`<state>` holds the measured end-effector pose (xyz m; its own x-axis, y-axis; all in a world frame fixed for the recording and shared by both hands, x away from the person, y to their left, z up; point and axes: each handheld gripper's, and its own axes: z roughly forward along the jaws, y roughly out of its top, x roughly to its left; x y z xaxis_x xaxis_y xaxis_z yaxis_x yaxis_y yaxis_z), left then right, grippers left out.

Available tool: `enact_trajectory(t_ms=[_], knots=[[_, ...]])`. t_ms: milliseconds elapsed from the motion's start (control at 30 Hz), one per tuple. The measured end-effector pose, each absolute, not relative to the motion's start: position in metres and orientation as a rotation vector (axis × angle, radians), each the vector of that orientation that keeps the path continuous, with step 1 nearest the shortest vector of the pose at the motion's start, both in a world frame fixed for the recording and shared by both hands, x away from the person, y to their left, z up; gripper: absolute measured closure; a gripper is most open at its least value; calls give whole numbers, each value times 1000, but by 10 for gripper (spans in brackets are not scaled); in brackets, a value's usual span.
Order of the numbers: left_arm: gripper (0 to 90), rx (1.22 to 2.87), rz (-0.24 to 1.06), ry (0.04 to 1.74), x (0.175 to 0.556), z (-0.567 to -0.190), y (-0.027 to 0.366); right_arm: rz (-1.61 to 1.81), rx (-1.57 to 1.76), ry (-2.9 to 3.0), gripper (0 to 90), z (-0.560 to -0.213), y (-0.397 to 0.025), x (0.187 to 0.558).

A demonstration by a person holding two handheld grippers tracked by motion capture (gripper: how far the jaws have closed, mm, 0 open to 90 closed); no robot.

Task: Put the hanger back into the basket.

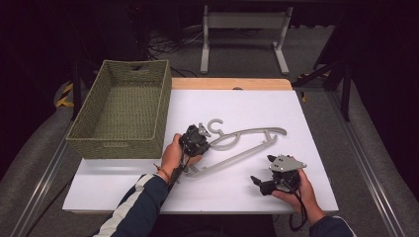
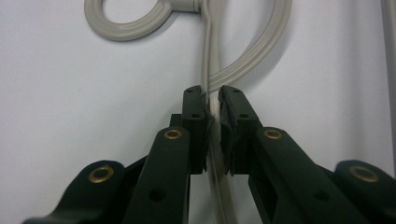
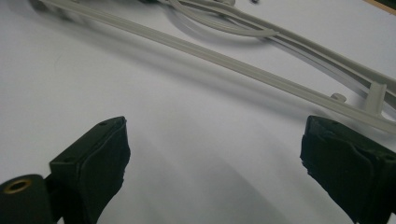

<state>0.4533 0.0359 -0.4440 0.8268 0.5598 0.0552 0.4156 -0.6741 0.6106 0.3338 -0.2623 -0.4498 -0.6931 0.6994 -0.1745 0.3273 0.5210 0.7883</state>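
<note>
Hanger [image 1: 247,143], grey plastic, lies flat on the white bench [image 1: 207,187] in the high view, just right of a green woven basket [image 1: 123,108]. The left tool [image 1: 195,139] sits at the hanger's hook end; the right tool [image 1: 264,173] rests near its lower bar, apart from it. In the left gripper view, the left tool [image 2: 212,100] is clamped on a thin hanger [image 2: 243,60] strand. In the right gripper view, the right tool [image 3: 212,144] gapes wide, holding nothing, with the hanger [image 3: 224,58] beyond.
</note>
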Motion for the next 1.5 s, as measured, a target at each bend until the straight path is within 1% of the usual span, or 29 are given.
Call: enact_trajectory(t_ms=[333,433,633,700,800,900,967,1133,1167,1200,1233,1300,1433,1500], knots=[[798,2453,324,692,457,-444,31,1084,844,2310,83,-450,-263,335],[786,2447,292,711,459,-444,32,1072,835,2317,83,-450,-262,334],[691,2486,273,726,467,-440,29,1075,830,2309,83,-448,-262,333],[686,2503,267,714,468,-439,27,1073,831,2308,83,-448,-262,334],[608,2501,250,727,472,-439,27,1067,836,2303,86,-448,-263,334],[583,2484,182,741,479,-440,29,1064,832,2307,86,-448,-262,333],[580,2492,177,734,481,-439,28,1063,831,2310,86,-448,-262,333],[598,2537,196,717,480,-437,23,1055,826,2315,86,-448,-261,334],[613,2556,206,703,479,-436,20,1058,825,2315,86,-448,-261,333],[670,2556,206,703,479,-436,20,1058,825,2315,86,-448,-261,333],[670,2569,211,697,478,-435,17,1064,820,2313,85,-447,-261,333],[728,2592,224,678,477,-434,14,1062,828,2311,84,-447,-261,333],[793,2587,255,691,473,-435,11,1076,857,2290,79,-446,-263,335],[800,2570,277,706,470,-436,10,1083,868,2286,79,-446,-265,337]])
